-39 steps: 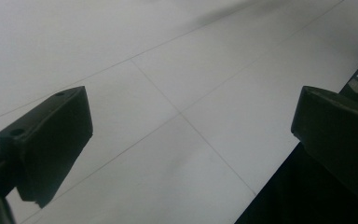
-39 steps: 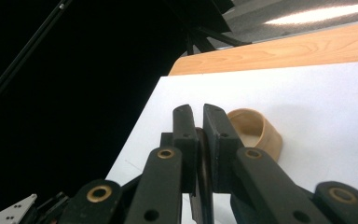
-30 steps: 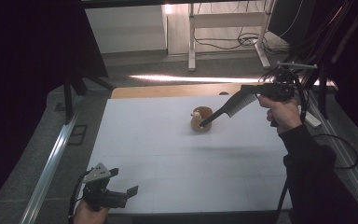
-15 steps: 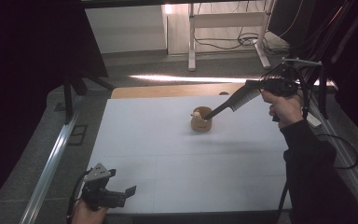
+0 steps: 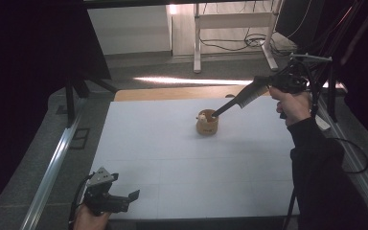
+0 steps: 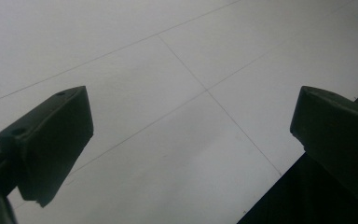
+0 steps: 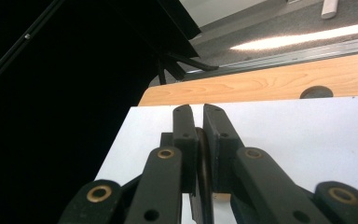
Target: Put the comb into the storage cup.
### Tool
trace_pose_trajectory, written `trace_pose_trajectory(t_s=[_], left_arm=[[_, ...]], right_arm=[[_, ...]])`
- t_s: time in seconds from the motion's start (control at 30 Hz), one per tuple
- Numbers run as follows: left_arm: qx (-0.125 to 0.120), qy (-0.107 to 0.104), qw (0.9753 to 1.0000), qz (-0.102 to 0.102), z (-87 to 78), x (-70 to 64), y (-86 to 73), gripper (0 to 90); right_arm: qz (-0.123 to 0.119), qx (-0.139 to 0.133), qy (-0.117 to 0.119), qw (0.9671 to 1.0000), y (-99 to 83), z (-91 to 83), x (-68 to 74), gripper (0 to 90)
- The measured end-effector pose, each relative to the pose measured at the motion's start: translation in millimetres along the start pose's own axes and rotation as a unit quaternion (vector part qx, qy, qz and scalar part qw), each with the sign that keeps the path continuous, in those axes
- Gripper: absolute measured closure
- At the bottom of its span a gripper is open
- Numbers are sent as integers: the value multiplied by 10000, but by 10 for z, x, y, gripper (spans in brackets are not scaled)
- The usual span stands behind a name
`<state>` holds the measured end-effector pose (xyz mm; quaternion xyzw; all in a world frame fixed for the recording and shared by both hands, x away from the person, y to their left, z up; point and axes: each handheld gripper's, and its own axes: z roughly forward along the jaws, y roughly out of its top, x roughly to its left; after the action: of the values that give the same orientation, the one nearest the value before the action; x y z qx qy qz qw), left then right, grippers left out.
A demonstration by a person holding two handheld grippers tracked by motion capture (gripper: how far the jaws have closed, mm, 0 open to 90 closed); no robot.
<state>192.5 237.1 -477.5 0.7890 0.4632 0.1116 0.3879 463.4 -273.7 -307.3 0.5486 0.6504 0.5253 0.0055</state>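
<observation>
A small wooden cup [image 5: 207,123] stands upright on the white table sheet [image 5: 172,158], right of centre toward the far edge, with something pale inside it. My right gripper [image 5: 214,114] reaches down to it from the right and is shut on its near rim. In the right gripper view the jaws [image 7: 198,114] are pressed on a thin dark curved rim [image 7: 202,158]. My left gripper [image 5: 127,199] hovers low at the front left corner, open. Bare white sheet lies between its jaws in the left gripper view [image 6: 191,126].
A strip of bare wooden tabletop [image 5: 172,92] runs along the far edge, with a dark round plug [image 7: 316,92] in it. A metal rail [image 5: 52,167] flanks the left side. The sheet's front edge [image 6: 279,186] lies just under the left gripper.
The cup has gone from tilted to upright in the right gripper's hold, while the right hand rose and drew back to the right. The left gripper slid slightly toward the front edge.
</observation>
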Motion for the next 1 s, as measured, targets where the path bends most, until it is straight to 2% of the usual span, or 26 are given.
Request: trace_pose_trajectory(t_s=[0.43, 0.7, 1.0], left_arm=[[54, -84, 9999, -30, 13, 18, 4, 6], [89, -106, 9999, -42, 20, 21, 6, 8], [162, -145, 9997, -57, 35, 27, 11, 5]], right_arm=[[27, -97, -175, 9998, 62, 107, -29, 846], [45, -82, -223, 9997, 63, 195, -50, 846], [-40, -28, -282, 9996, 41, 311, -37, 846]])
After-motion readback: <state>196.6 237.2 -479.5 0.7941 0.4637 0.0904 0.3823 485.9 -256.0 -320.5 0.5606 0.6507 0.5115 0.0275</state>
